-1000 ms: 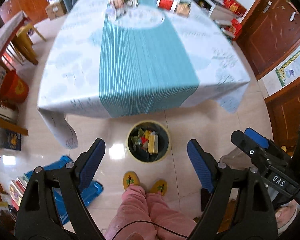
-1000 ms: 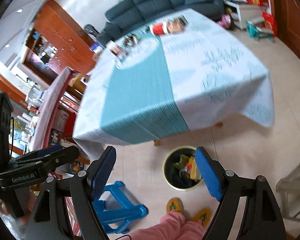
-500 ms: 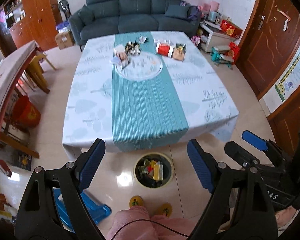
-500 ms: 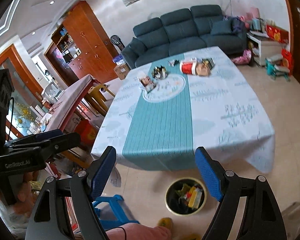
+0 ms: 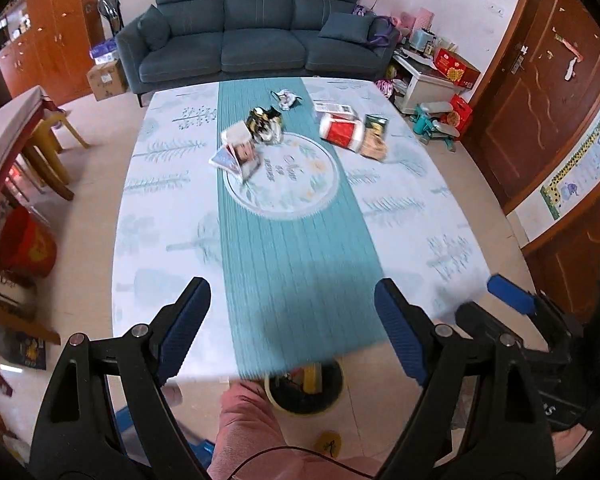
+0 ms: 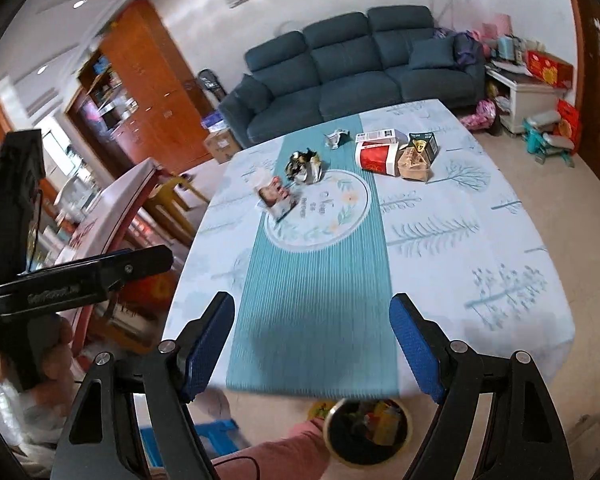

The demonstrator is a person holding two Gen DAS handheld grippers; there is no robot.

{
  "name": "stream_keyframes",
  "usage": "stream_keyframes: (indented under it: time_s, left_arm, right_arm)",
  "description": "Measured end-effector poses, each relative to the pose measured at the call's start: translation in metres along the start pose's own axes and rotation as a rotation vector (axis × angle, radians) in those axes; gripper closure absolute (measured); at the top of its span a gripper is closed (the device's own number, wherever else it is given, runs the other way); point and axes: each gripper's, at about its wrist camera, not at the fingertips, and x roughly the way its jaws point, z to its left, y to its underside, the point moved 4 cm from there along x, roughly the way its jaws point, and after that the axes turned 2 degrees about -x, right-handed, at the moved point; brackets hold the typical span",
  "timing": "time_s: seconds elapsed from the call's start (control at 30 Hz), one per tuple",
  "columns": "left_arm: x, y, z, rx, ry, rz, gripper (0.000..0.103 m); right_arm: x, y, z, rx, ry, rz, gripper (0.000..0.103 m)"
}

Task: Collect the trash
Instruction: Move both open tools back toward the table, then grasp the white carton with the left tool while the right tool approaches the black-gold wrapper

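Observation:
Both grippers are open and empty, held above the near edge of the table (image 5: 172, 240). The left gripper (image 5: 292, 320) and the right gripper (image 6: 312, 340) point at trash at the table's far end: a crumpled dark wrapper (image 5: 265, 124) (image 6: 304, 166), a flat snack packet (image 5: 236, 154) (image 6: 276, 198), a small crumpled wrapper (image 5: 286, 98) (image 6: 337, 138), a red and white pack (image 5: 340, 132) (image 6: 376, 156) and a tan bag (image 5: 374, 138) (image 6: 414, 162). A round bin (image 5: 306, 390) (image 6: 366, 428) holding trash stands on the floor below the near table edge.
The table wears a white cloth with a teal runner (image 5: 292, 248). A blue stool (image 6: 220, 436) stands on the floor at the left. A dark sofa (image 5: 256, 28) lies beyond the table. Wooden chairs (image 5: 52, 148) stand left, doors (image 5: 540, 92) right. My pink-clad legs (image 5: 252, 428) are below.
Both grippers have risen and tilted up from the bin on the floor, and moved forward over the near table edge. The jaws stayed open.

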Motion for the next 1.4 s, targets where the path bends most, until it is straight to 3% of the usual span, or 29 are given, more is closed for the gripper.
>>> stream_keyframes:
  time_s: [0.17,0.3,0.5,0.53,0.6,0.7,0.83,0.87,0.93,1.2,1.4]
  left_arm:
    - [0.075,-0.07,0.05,-0.007,0.024,0.063,0.021]
    - [0.151,-0.112,0.085,-0.038,0.058,0.145,0.021]
    - [0.244,-0.14,0.113,-0.098,0.076,0.229,0.022]
    - [0.258,-0.141,0.114,-0.104,0.08,0.242,0.024]
    - [0.278,-0.142,0.114,-0.109,0.094,0.269,0.039]
    - [0.304,-0.144,0.117,-0.14,0.114,0.315,0.05]
    - [0.319,-0.15,0.119,-0.185,0.168,0.322,0.068]
    - [0.319,-0.152,0.119,-0.186,0.178,0.316,0.08]
    - [0.32,-0.156,0.12,-0.18,0.185,0.303,0.091]
    - [0.315,-0.166,0.144,-0.22,0.21,0.271,0.094]
    - [0.3,-0.169,0.164,-0.242,0.249,0.257,0.094]
  right_arm:
    - [0.087,-0.044,0.001,0.058,0.08,0.06,0.031]
    - [0.153,-0.064,-0.004,0.132,0.086,0.119,0.037]
    - [0.218,-0.076,-0.005,0.124,0.098,0.194,0.043]
    - [0.228,-0.08,-0.004,0.119,0.102,0.203,0.043]
    - [0.242,-0.087,-0.003,0.116,0.101,0.205,0.044]
    - [0.257,-0.098,0.001,0.112,0.096,0.204,0.044]
    - [0.274,-0.112,0.006,0.11,0.082,0.213,0.044]
    - [0.277,-0.115,0.006,0.11,0.078,0.216,0.044]
    - [0.289,-0.123,0.009,0.109,0.066,0.223,0.044]
    - [0.332,-0.163,0.018,0.157,0.021,0.229,0.043]
    - [0.366,-0.197,0.018,0.17,0.047,0.197,0.023]
